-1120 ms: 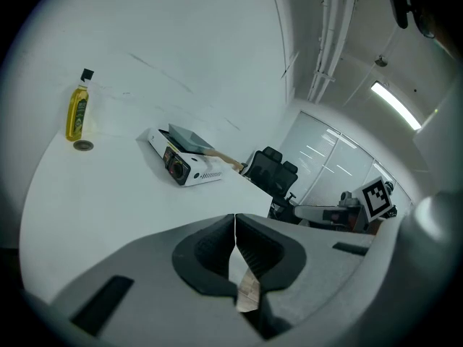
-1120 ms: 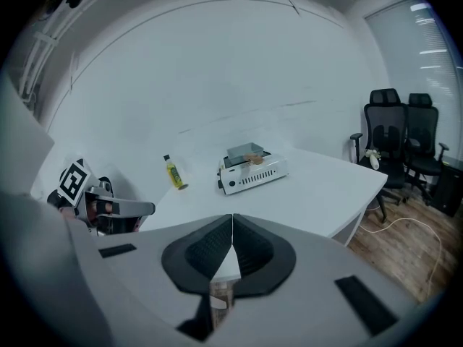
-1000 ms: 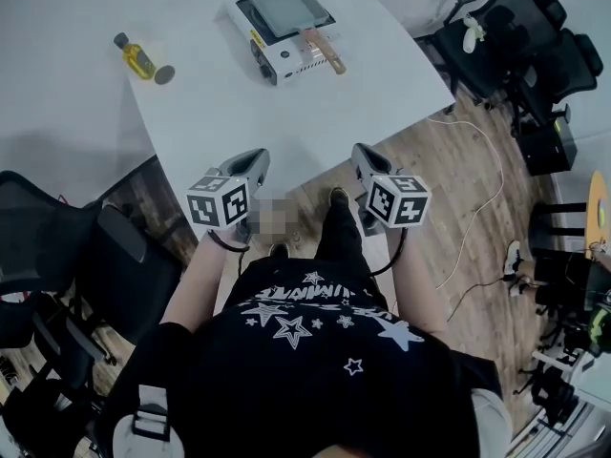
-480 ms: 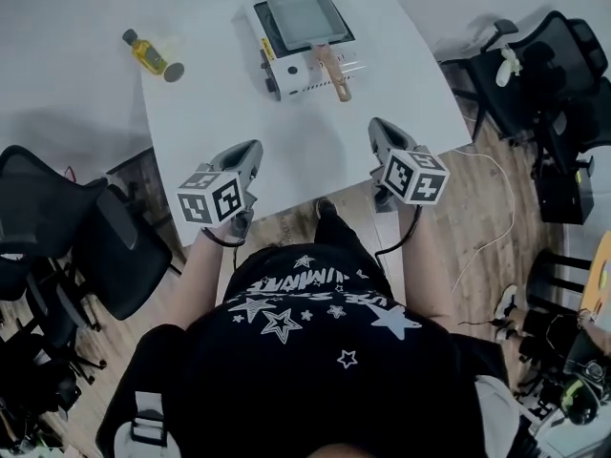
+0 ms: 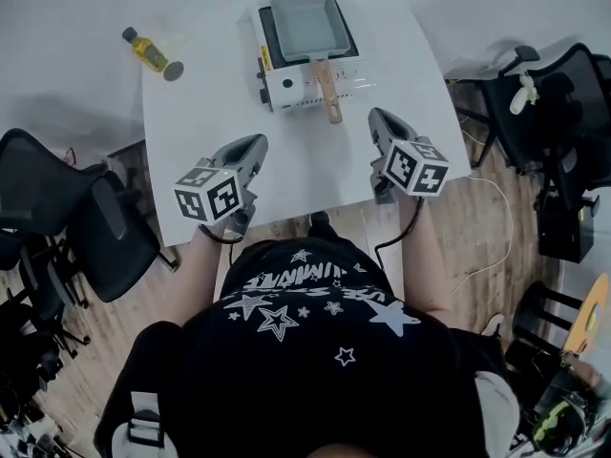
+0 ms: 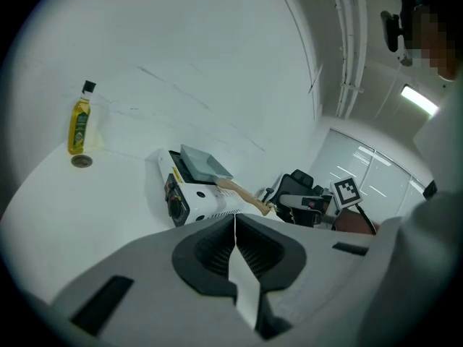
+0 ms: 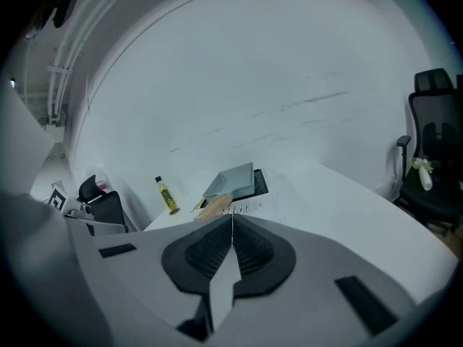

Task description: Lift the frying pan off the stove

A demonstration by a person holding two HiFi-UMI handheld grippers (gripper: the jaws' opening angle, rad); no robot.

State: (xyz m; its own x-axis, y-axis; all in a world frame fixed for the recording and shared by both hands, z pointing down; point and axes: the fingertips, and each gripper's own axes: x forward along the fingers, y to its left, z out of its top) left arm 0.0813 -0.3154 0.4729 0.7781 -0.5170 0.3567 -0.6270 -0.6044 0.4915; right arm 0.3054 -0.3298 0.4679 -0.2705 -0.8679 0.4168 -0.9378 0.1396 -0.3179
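Note:
A grey rectangular frying pan (image 5: 308,26) with a wooden handle (image 5: 327,88) rests on a white portable stove (image 5: 291,72) at the far side of the white table (image 5: 205,113). The pan (image 6: 204,163) and stove (image 6: 189,194) also show in the left gripper view, and the pan (image 7: 233,180) in the right gripper view. My left gripper (image 5: 256,147) hovers over the table's near left part, shut and empty. Over the near right part, my right gripper (image 5: 379,119) is shut and empty, just short of the handle's end. Both stand clear of the pan.
A small bottle of yellow oil (image 5: 145,52) with its cap (image 5: 173,72) beside it stands at the table's far left. Black office chairs (image 5: 72,237) stand left of the table, and more chairs (image 5: 558,113) to the right. A cable runs over the wooden floor.
Both grippers have moved forward from the table's near edge to over the tabletop, closer to the stove. The jaws stayed shut.

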